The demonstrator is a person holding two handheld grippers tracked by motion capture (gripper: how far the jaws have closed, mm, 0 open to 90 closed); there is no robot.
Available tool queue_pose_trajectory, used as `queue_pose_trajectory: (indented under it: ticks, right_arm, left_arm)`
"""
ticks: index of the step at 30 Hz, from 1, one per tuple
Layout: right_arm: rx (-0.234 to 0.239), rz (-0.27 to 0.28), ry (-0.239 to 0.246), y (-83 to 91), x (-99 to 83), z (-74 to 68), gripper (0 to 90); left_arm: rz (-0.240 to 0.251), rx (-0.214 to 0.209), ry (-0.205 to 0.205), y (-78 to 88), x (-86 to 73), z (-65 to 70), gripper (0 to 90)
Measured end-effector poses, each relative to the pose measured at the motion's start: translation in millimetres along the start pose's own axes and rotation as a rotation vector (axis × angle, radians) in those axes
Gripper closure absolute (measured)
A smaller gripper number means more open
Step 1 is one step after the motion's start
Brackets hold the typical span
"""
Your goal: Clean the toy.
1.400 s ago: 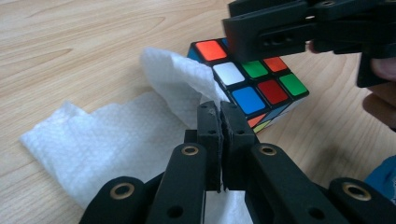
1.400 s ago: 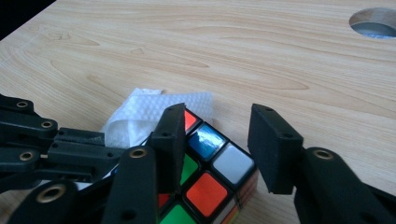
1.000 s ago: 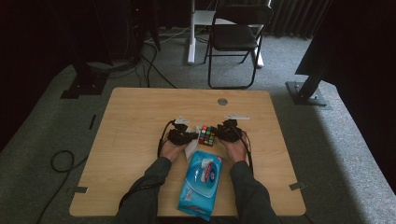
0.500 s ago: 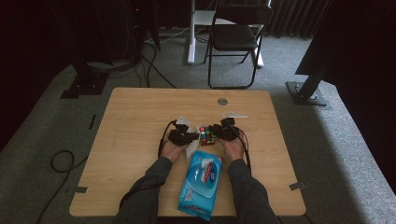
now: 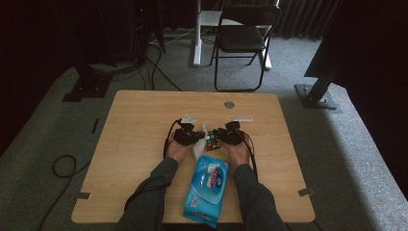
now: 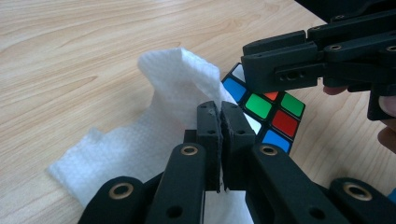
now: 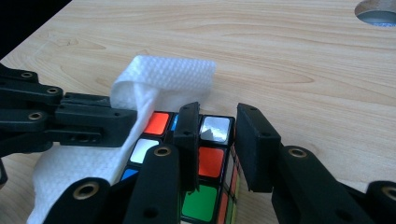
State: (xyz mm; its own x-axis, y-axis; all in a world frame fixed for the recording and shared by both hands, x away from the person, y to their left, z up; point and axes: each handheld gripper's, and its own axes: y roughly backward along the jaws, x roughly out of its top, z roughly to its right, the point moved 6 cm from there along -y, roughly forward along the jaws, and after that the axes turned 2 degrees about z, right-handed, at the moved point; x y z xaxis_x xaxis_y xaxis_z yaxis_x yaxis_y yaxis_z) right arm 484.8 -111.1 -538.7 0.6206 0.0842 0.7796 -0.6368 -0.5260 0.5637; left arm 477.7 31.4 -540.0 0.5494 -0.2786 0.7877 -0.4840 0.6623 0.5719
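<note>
A Rubik's cube (image 5: 212,141) sits between both hands at the middle of the table. My right gripper (image 7: 217,114) is shut on the cube (image 7: 210,161): one jaw lies over its top face and the other presses its side. My left gripper (image 6: 220,109) is shut on a white wipe (image 6: 177,79), whose folded end rests against the cube (image 6: 275,116). In the right gripper view the wipe (image 7: 163,77) drapes over the cube's far left corner, beside the left gripper's jaws. In the high view the left gripper (image 5: 196,138) and right gripper (image 5: 219,136) nearly meet.
A blue pack of wipes (image 5: 208,187) lies between the forearms near the front edge of the wooden table (image 5: 134,125). A round cable hole (image 5: 229,104) is at the table's far side. A folding chair (image 5: 243,38) stands beyond it.
The left gripper with its wipe has shifted slightly against the cube. The right hand, the cube and the pack stay about where they were.
</note>
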Motion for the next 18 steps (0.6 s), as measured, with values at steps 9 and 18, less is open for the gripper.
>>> queue_pose_trajectory:
  ticks: [9, 18]
  right_arm:
    - [0.001, 0.006, -0.010, 0.1, -0.6, 0.0, 70.9]
    - [-0.004, 0.012, -0.016, 0.2, -1.2, -0.2, 70.9]
  left_arm:
    - [0.008, 0.004, 0.013, -1.2, -2.4, -1.6, 87.4]
    - [-0.014, 0.023, 0.035, -4.7, -7.7, -7.2, 87.4]
